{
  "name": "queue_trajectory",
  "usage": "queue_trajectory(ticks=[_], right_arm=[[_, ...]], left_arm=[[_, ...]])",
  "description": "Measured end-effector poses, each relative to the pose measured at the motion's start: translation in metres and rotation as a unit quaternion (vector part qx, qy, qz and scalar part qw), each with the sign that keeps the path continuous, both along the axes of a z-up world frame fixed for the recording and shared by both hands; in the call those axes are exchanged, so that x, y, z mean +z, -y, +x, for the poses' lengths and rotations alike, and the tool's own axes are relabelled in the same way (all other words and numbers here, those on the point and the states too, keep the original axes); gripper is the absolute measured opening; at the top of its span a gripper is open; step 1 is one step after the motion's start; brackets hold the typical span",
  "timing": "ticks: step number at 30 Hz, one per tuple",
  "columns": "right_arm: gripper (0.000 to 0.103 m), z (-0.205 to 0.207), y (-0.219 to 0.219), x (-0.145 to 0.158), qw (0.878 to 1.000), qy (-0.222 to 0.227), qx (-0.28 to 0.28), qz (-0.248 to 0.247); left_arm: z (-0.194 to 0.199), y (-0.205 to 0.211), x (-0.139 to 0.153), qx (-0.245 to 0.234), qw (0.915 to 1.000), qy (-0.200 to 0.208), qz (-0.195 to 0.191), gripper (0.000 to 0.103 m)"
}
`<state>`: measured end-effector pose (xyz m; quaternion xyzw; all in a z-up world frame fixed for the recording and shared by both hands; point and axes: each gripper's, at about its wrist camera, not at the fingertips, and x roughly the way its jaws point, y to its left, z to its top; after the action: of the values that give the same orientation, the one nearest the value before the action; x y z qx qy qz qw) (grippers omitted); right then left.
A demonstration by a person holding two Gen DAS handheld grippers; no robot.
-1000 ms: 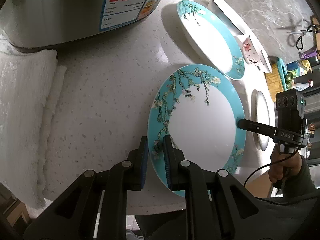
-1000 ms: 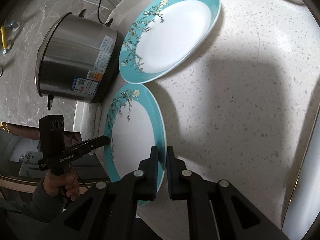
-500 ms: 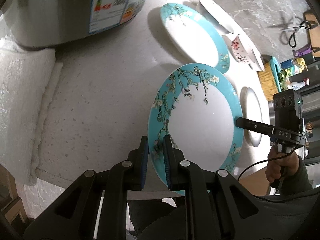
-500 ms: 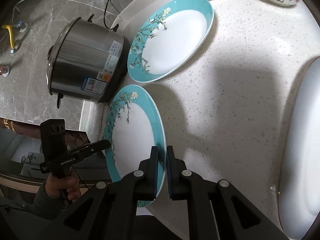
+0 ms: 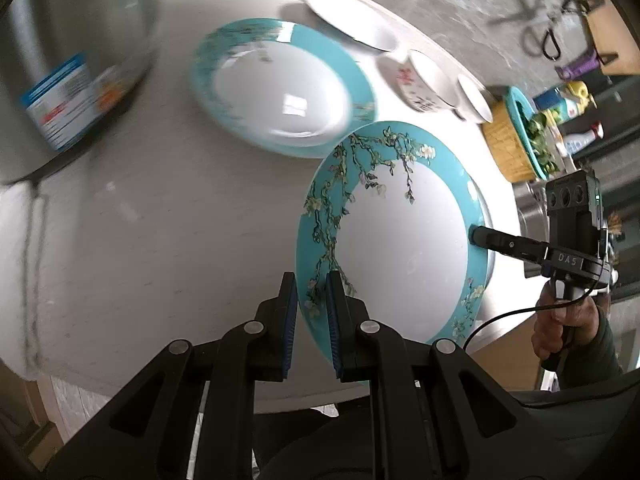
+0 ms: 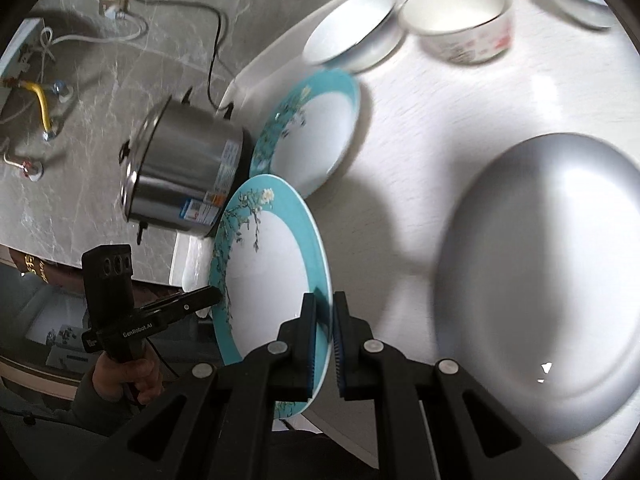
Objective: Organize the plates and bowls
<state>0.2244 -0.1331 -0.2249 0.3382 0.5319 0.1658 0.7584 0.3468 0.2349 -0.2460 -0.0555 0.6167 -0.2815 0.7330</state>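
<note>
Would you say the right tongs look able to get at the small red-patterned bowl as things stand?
Probably not: the right tongs are shut on the teal plate, shared with the left tongs; the bowl sits unobstructed.

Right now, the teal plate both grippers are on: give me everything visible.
The held plate is round, glossy and ceramic-looking, with a white centre and a wide teal rim painted with blossom branches. It is lifted off the counter and tilted. The left gripper pinches its near rim; the right gripper pinches the opposite rim. Its far edge overlaps a matching plate in the left wrist view; contact cannot be told.
</note>
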Motion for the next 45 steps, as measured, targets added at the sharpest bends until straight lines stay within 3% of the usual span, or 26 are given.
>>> queue_trajectory(ticks=[11, 20, 30, 45], right_arm=[[0.010, -0.045, 0.101, 0.018, 0.998, 0.005, -0.060, -0.018], [0.010, -0.066, 0.163, 0.005, 0.996, -0.008, -0.083, -0.024], [0.011, -0.074, 0.195, -0.034, 0.995, -0.038, -0.084, -0.026], [0.013, -0.065, 0.186, -0.044, 0.996, -0.037, -0.073, -0.046]], left_arm=[[-0.019, 0.133, 0.013, -0.060, 0.9982, -0.001, -0.011, 0.012], [-0.023, 0.214, -0.016, -0.085, 0.9963, -0.011, -0.006, 0.012], [-0.027, 0.245, -0.050, -0.086, 0.9960, -0.023, 0.014, 0.012], [-0.017, 0.246, -0.063, -0.080, 0.9961, -0.018, 0.034, 0.012]])
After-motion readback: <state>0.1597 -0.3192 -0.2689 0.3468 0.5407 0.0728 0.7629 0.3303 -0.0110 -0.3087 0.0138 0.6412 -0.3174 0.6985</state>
